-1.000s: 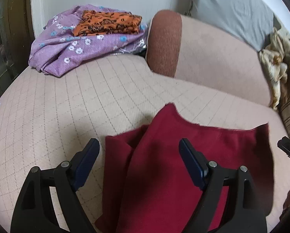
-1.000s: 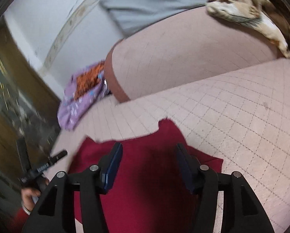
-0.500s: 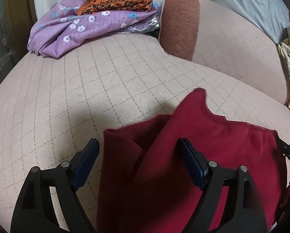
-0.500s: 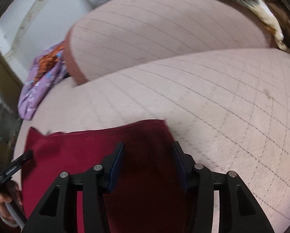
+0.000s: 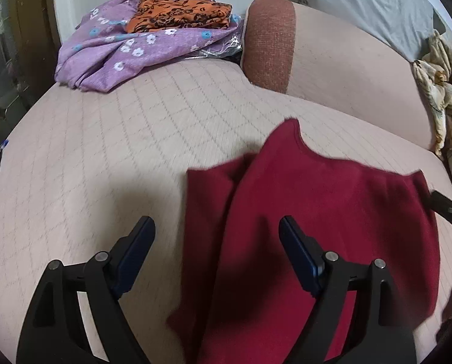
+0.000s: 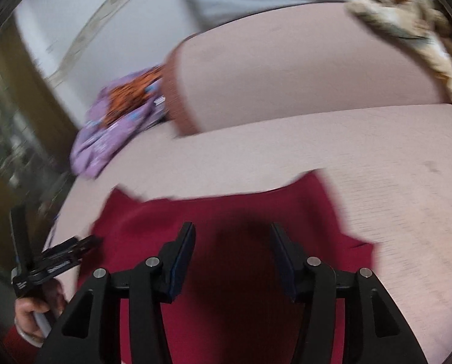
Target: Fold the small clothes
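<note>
A dark red garment (image 5: 316,212) lies partly folded on the pink quilted sofa seat (image 5: 135,139), with a folded-over flap along its left side. My left gripper (image 5: 216,224) hovers open over that left edge: one finger above the bare seat, the other above the cloth, nothing pinched. In the right wrist view the red garment (image 6: 226,212) lies spread under my right gripper (image 6: 232,229). Its jaws stand partly apart above the cloth, with nothing pressed between the pads. The left gripper (image 6: 65,257) shows there at the garment's left edge, held by a hand (image 6: 31,312).
A purple floral cloth (image 5: 113,51) with a folded orange patterned cloth (image 5: 180,15) on top lies at the sofa's far left. The backrest (image 5: 347,69) rises behind, with a grey pillow (image 5: 377,3) and a cream patterned cloth (image 5: 438,91) to the right.
Both views swung forward over the sofa and came back. The right gripper's jaws stand slightly narrower than a second ago. The red garment keeps its shape and place.
</note>
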Motion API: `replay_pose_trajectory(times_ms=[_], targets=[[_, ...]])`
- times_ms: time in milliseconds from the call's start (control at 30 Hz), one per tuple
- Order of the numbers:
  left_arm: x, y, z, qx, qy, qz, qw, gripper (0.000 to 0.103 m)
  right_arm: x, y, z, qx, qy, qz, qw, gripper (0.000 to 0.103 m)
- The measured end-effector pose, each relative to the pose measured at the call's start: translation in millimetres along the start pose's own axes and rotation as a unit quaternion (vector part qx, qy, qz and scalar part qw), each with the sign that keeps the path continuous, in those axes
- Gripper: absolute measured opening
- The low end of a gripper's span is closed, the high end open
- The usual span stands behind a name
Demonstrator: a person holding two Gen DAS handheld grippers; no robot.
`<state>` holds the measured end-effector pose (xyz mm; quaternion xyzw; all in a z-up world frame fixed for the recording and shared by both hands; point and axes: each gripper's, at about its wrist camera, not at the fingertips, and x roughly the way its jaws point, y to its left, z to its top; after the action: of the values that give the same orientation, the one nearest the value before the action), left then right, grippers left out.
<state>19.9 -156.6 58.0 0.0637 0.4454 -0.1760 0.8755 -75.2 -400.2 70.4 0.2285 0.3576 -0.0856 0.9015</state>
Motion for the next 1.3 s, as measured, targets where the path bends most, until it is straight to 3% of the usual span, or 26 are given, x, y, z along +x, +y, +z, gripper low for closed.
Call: replay_pose_trajectory(times_ms=[133, 333, 467, 633, 767, 833, 933, 1000, 1133, 1300], targets=[[-20.9, 19.5, -24.9, -0.01, 0.011, -0.006, 0.9999, 0.084, 36.3, 56.2, -6.8, -0.061, 0.034, 0.042, 0.997, 0.049], [-27.3, 46.2, -53.1, -0.046, 0.024, -0.021, 0.9984, 0.084, 95.8, 124.5, 1.1, -0.091, 0.058, 0.08, 0.991, 0.047], [-14.9, 63.8, -53.5, -0.088, 0.031, -0.037, 0.995, 0.084, 133.3, 159.3, 1.8, -0.114, 0.082, 0.066, 0.988, 0.047], [-6.4, 68.1, -50.8, -0.09, 0.043, -0.052, 0.9936, 0.084, 179.0, 181.9, -4.4, -0.127, 0.118, 0.035, 0.984, 0.048], [-6.7, 68.7, -51.3, -0.09, 0.045, -0.059, 0.9932, 0.084, 180.1, 187.6, -2.5, -0.125, 0.123, 0.022, 0.984, 0.052], [-6.9, 68.8, -51.9, -0.089, 0.045, -0.06, 0.9932, 0.084, 173.8, 186.4, 0.4, -0.108, 0.14, 0.026, 0.984, 0.055], [-10.2, 69.2, -54.8, -0.09, 0.045, -0.063, 0.9929, 0.084, 160.9, 190.5, 1.4, -0.077, 0.16, 0.058, 0.982, 0.078], [-12.1, 69.1, -56.4, -0.091, 0.045, -0.062, 0.9929, 0.084, 155.1, 200.6, -3.2, -0.085, 0.167, 0.071, 0.98, 0.084], [-13.0, 70.1, -57.0, -0.092, 0.045, -0.063, 0.9928, 0.084, 167.1, 225.9, -13.2, -0.131, 0.193, 0.038, 0.972, 0.086], [-10.3, 72.6, -56.3, -0.097, 0.048, -0.064, 0.9921, 0.084, 182.3, 237.7, -24.8, -0.173, 0.192, -0.013, 0.966, 0.091]])
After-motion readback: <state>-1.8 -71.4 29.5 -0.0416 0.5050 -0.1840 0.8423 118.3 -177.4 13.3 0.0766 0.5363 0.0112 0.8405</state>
